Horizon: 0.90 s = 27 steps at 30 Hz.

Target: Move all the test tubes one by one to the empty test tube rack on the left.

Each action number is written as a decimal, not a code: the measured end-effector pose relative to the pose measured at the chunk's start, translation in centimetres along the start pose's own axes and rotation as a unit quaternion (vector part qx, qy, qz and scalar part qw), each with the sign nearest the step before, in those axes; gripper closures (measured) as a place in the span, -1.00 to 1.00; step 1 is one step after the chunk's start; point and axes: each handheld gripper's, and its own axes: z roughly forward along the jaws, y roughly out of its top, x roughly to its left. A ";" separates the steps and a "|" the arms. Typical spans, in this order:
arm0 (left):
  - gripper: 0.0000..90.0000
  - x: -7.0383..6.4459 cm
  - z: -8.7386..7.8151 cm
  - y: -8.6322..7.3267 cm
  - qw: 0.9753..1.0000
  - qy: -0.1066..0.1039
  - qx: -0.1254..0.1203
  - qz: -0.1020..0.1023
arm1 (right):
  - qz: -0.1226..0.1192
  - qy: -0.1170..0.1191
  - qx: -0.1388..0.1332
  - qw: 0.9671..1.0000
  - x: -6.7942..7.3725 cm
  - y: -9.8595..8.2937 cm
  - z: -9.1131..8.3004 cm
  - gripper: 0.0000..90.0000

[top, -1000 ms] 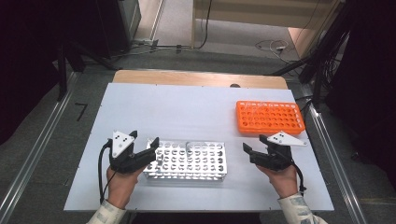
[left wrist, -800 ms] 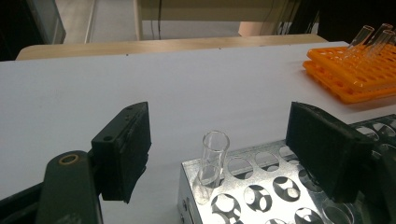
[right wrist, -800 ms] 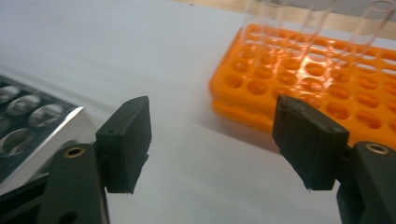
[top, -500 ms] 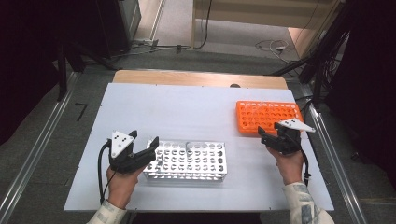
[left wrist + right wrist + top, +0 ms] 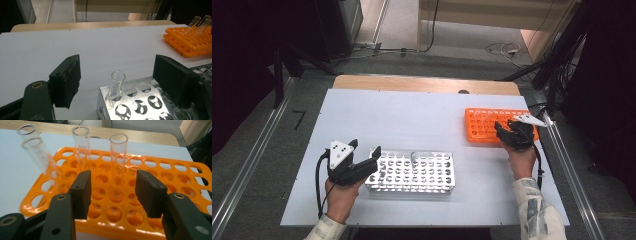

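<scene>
My right hand-held gripper (image 5: pixel 112 192) has moved from beside the metal rack (image 5: pixel 412 172) up to the orange rack (image 5: pixel 155 195), jaws released around the middle glass tube (image 5: pixel 118 157), ready to grasp it; my left hand-held gripper (image 5: pixel 116 82) waits open.

High view looks down toward twelve o'clock over the counter (image 5: pixel 412 120); both gripper views sit close, sharing the orange rack (image 5: pixel 482 125) (image 5: pixel 190 42) (image 5: pixel 155 195).

No readable text, label or number — nothing legible anywhere.
</scene>
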 end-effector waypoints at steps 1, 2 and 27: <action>-0.51 0.0 0.0 0.0 1.000 0.000 0.000 0.000 | 0.002 0.000 -0.002 1.000 -0.1 0.0 0.2 0.10; -0.51 0.0 0.0 0.0 1.000 0.000 0.000 0.000 | 0.007 0.001 0.000 1.000 -0.2 0.1 0.6 0.14; -0.50 0.2 0.0 -0.1 1.000 -0.003 0.000 -0.001 | -0.007 -0.013 0.020 1.000 -0.4 0.5 3.3 0.62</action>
